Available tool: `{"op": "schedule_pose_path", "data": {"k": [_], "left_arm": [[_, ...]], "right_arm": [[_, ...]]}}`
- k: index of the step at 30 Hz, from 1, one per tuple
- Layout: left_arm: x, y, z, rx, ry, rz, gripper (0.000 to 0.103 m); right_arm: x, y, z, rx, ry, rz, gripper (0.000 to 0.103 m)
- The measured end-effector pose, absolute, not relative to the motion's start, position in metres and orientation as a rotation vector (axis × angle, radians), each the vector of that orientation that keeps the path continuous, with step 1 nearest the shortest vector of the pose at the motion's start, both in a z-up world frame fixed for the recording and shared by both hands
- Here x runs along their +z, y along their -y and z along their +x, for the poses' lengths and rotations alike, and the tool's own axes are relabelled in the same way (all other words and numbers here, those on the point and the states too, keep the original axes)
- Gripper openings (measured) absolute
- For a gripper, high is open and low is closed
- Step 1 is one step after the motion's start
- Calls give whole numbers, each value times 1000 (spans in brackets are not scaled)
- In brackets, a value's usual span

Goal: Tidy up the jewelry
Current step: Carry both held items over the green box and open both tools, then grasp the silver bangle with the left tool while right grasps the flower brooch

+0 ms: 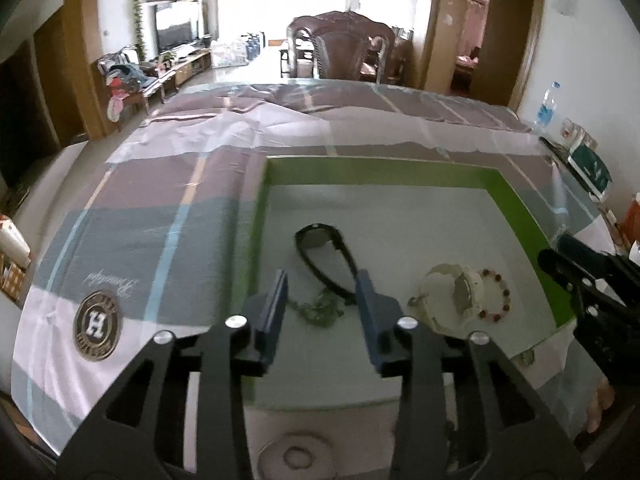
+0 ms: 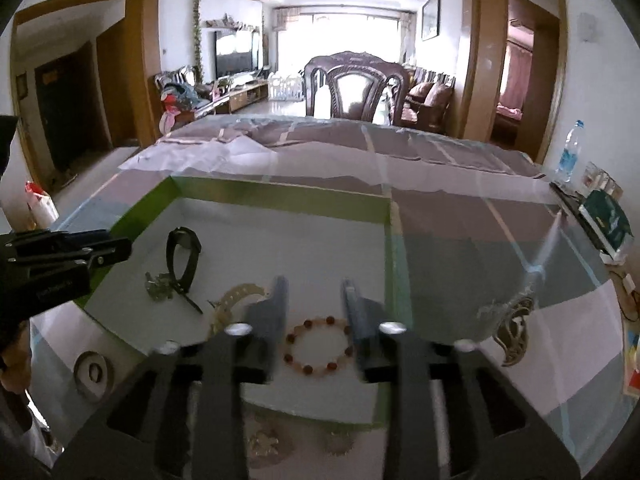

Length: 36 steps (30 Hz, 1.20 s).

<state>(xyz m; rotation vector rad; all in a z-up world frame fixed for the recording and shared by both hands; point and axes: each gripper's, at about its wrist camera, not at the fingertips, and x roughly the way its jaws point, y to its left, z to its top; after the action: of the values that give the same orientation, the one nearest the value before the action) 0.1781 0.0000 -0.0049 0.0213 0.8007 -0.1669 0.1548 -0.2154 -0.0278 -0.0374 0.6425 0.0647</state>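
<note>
Inside the green-walled tray (image 1: 516, 204), on its pale floor, 4 pieces of jewelry already lay; a black watch (image 1: 326, 254) sat toward the middle, a tangled greenish chain (image 1: 320, 310) touched its strap on the near side, a cream watch (image 1: 456, 296) rested toward the tray's right wall, and a red-beaded bracelet (image 1: 496, 294) lay just beside it. The left gripper (image 1: 322, 304) hovered over the chain with its blue pads apart and nothing pinched; the right gripper (image 2: 314, 308) stood likewise parted above the bracelet (image 2: 318, 344), its jaws flanking the beads without pressing them; both tools were open and empty.

By my reading the sorting was well along but unfinished; several pieces waited outside the tray on the checked tablecloth (image 1: 132, 196); a ring on a round disc (image 1: 296, 458) lay by the near edge of the table, a gold crescent-shaped ornament (image 2: 514, 334) sat right of the tray, and 2 small, blurred gold items lay under the right gripper near the table's near edge.

As for writing, a round badge (image 1: 97, 325) printed on the cloth carried a large "H"; the ring of letters around it and the cursive word above were too blurred to read.
</note>
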Motion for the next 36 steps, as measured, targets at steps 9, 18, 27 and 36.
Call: {"op": "schedule_pose_path", "data": {"k": [9,18,27,36], "left_arm": [[-22,-32,99,-59,-758,52,55],[-66,-36,86,-46,-873,43,56],[-69,-10,77,-123,-876,74,63],[-69,-8,76,-127,-876,77,67]], "right_arm": [[-37,224,78,122,-632,21,45],[-97,225,86,94,-806,64,45],[-108,201,95,123,-826,37,45],[-112,186,76,205,-855,-34,45]]}}
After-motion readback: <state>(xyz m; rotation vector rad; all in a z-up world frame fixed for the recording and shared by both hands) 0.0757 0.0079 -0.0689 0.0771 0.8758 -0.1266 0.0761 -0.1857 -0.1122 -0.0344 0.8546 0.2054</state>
